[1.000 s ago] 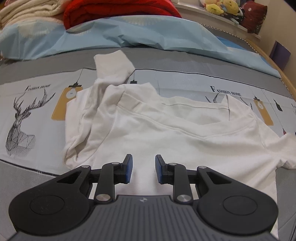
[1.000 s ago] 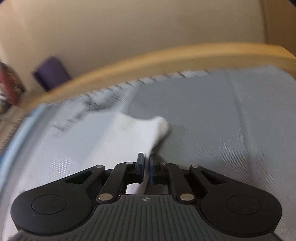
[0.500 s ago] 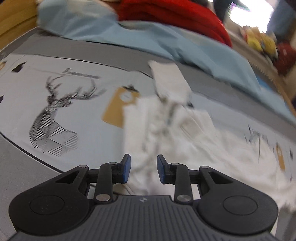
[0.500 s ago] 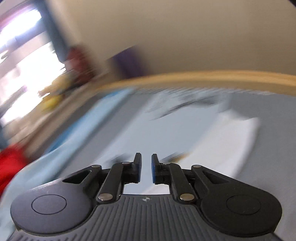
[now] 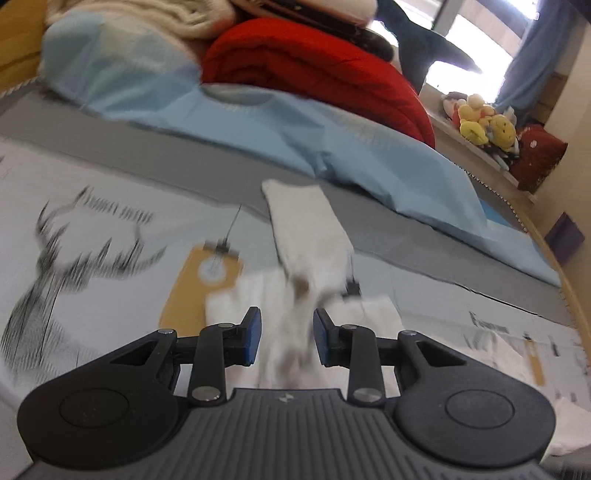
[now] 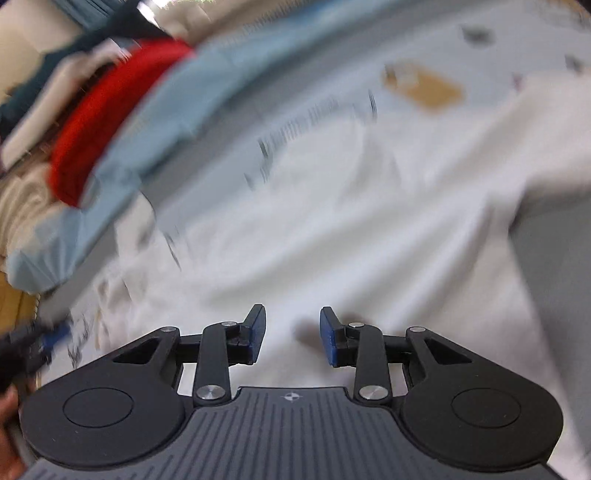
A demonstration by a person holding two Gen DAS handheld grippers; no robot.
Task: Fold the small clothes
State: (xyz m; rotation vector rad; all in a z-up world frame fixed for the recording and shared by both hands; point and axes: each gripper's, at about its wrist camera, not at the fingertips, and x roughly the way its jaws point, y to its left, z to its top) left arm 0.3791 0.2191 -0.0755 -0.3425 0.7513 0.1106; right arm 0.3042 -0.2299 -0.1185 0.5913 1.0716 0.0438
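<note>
A white shirt lies on the printed bed sheet (image 5: 92,295). In the left wrist view one sleeve (image 5: 306,221) stretches away toward the pillows, and bunched cloth (image 5: 291,325) lies under the gap of my left gripper (image 5: 286,338), which is open with its blue pads clear of the cloth. In the blurred right wrist view the shirt body (image 6: 369,221) fills the middle. My right gripper (image 6: 291,332) hovers over it, its jaws opening with nothing between them. The left gripper (image 6: 48,343) shows as a blur at that view's left edge.
A light blue duvet (image 5: 258,122), a red blanket (image 5: 314,62) and a cream blanket (image 5: 147,14) are piled at the bed's far side. Plush toys (image 5: 484,123) sit on a ledge. The wooden bed rim (image 5: 576,306) curves at right. A hand (image 6: 7,413) shows bottom left.
My right gripper let go of the sleeve end it pinched, opened, and swung round over the shirt body. My left gripper slid from the shirt's middle toward the crumpled sleeve side.
</note>
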